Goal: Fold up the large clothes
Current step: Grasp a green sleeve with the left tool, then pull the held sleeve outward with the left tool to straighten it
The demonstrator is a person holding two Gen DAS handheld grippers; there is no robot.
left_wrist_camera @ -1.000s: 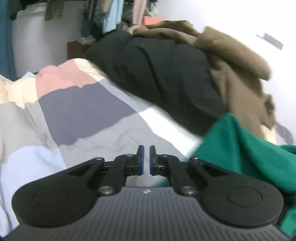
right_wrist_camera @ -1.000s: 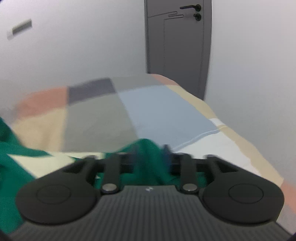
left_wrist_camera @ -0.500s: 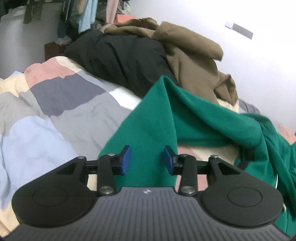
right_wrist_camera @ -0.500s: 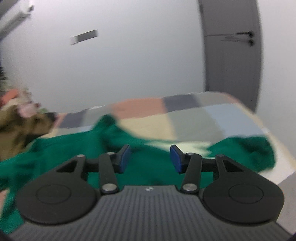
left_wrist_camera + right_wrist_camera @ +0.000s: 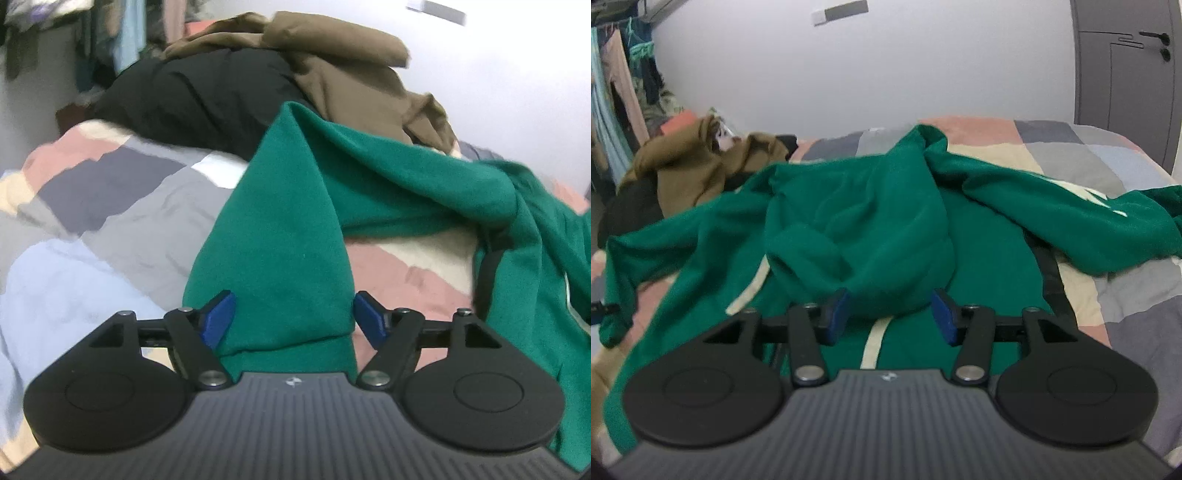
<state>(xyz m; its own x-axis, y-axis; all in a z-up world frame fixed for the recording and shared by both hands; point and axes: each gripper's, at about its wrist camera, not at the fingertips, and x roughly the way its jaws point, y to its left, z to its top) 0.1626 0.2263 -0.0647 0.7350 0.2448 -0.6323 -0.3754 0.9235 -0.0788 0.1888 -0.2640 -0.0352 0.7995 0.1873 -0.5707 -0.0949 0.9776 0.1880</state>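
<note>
A large green hooded garment (image 5: 979, 258) lies crumpled across the patchwork bed, with pale drawstrings and a black strip showing. In the right wrist view its bunched hood (image 5: 857, 236) sits just ahead of my right gripper (image 5: 889, 315). The jaws are opening, and the blue pads (image 5: 834, 314) stand apart from the cloth. In the left wrist view a long green fold (image 5: 280, 236) runs toward me and lies between the fingers of my left gripper (image 5: 293, 317). Its jaws are opening too, and the pads do not press the cloth.
A brown garment (image 5: 354, 70) and a black one (image 5: 207, 92) are heaped at the bed's far end by the white wall. The patchwork quilt (image 5: 110, 206) lies bare to the left. Hanging clothes (image 5: 617, 96) fill the left side, and a grey door (image 5: 1126, 74) stands at the right.
The left gripper went from shut to wide open, and the green fold now lies between its fingers. The right gripper swung left to face the green garment and widened its jaws.
</note>
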